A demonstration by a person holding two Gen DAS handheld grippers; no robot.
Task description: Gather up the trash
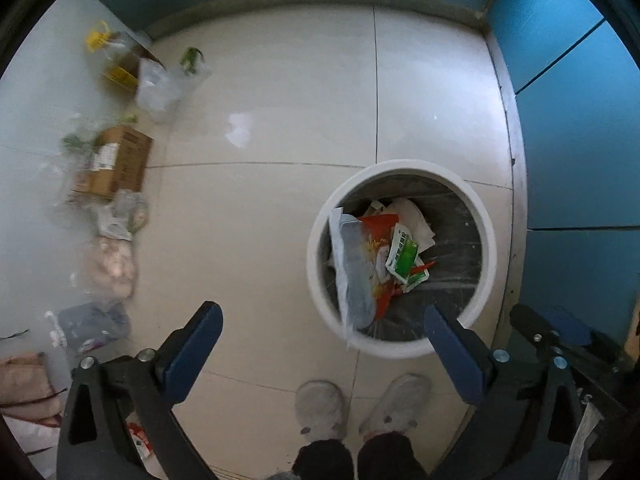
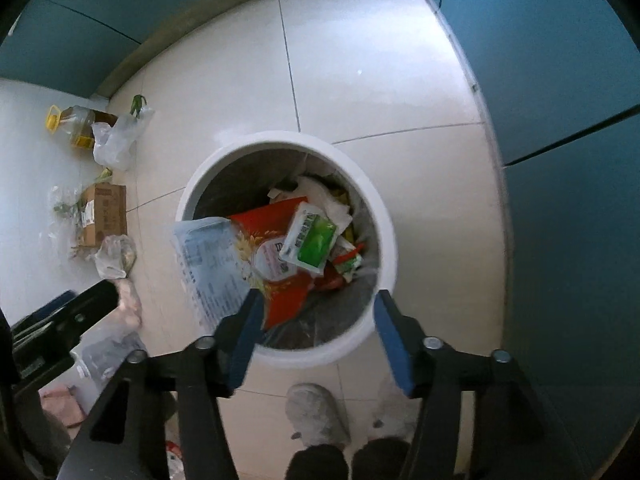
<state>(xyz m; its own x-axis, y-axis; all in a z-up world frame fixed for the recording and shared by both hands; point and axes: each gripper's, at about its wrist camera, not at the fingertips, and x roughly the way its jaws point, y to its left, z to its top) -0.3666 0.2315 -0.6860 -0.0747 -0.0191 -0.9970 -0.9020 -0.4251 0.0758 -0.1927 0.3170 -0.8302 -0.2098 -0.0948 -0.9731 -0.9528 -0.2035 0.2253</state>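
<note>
A white round trash bin (image 1: 486,236) (image 2: 386,236) stands on the tiled floor with a dark liner. In it lie a red and clear rice bag (image 1: 360,272) (image 2: 224,264), a green and white packet (image 1: 402,254) (image 2: 314,242) and white paper (image 1: 416,220). The rice bag leans over the bin's left rim. My left gripper (image 1: 324,322) is open and empty, above the floor left of the bin. My right gripper (image 2: 318,312) is open and empty, right above the bin's near rim. The right gripper also shows in the left wrist view (image 1: 560,328).
Along the left wall lie a cardboard box (image 1: 120,160) (image 2: 104,214), an oil bottle with a yellow cap (image 1: 106,54) (image 2: 74,120), clear plastic bags (image 1: 160,84) (image 2: 116,140) and other packets (image 1: 114,262). Blue cabinets (image 1: 580,140) stand right. The person's shoes (image 1: 320,408) are at the bottom.
</note>
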